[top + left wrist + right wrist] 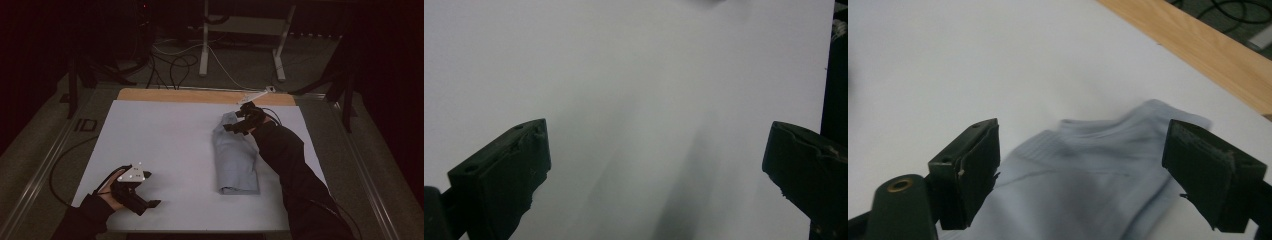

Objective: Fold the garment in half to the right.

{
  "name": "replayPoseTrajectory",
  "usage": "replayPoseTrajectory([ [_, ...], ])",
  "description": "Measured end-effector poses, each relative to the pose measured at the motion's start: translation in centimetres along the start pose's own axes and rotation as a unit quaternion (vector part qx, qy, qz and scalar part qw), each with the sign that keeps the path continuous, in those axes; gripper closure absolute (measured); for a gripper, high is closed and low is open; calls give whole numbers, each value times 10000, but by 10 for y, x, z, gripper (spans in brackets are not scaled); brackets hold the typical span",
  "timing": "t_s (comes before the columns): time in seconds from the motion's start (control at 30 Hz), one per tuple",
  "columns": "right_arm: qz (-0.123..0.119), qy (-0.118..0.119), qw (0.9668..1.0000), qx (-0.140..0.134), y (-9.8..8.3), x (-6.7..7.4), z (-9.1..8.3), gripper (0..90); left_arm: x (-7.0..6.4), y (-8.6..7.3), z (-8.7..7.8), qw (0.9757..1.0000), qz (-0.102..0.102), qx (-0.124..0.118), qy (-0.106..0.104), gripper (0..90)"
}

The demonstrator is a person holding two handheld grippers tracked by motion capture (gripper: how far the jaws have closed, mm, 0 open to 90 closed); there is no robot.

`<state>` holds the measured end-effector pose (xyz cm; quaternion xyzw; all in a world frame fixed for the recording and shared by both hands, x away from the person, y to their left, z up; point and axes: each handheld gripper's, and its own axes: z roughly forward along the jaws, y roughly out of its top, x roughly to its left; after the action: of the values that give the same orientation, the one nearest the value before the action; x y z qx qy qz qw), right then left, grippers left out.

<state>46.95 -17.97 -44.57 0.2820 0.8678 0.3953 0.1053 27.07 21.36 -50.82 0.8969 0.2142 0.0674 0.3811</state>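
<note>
dim room, white table sheet (165, 130) with a folded pale-blue cloth (235, 160) lying right of centre. right gripper (239, 121) hovers over its far end, jaws wide, nothing held; left gripper (142, 197) idles open near the front edge. fold looks placed; next likely smoothing or another fold.

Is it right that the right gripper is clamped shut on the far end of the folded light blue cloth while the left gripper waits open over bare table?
Not quite. The right gripper is open: in the right gripper view its jaws stand wide apart above the folded light blue cloth, not clamped on it. The rest holds: the left gripper waits open over the bare white table.
</note>
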Motion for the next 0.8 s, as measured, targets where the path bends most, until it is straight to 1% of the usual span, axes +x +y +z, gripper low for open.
replayPoseTrajectory([
  [0.03,-60,30,10000,-6,0,3,-1,157,0,0,0,10000,-10,-13,1,3],
  [0.13,-78,165,9997,-140,-1,11,-7,164,0,0,-1,10000,11,5,0,3],
  [0.3,-182,322,9990,-257,-3,24,-17,153,0,0,-1,10000,7,-4,5,3],
  [0.4,-282,426,9984,-259,-7,31,-22,140,0,0,-1,10000,-14,-11,-1,3],
  [0.47,-254,543,9977,-313,-10,35,-24,142,0,0,-1,10000,-7,-3,-4,3],
  [0.53,-277,614,9973,-284,-13,39,-25,154,0,0,-1,10000,-1,4,-5,3],
  [0.6,-399,581,9970,-331,-16,44,-28,227,0,0,-1,10000,-22,-18,-8,3],
  [0.63,-418,605,9966,-379,-18,47,-29,252,0,0,-1,10000,-15,-13,-8,3],
  [0.67,-431,628,9962,-416,-20,49,-31,303,0,0,-1,10000,-15,-13,-8,2],
  [0.73,-537,648,9955,-424,-23,54,-33,375,1,0,-1,10000,-15,-16,-16,3],
  [0.77,-573,677,9952,-410,-25,57,-33,421,1,0,-1,10000,-27,-22,-15,2],
  [0.8,-598,750,9945,-408,-27,59,-34,440,0,0,-1,10000,-26,-26,-18,3],
])
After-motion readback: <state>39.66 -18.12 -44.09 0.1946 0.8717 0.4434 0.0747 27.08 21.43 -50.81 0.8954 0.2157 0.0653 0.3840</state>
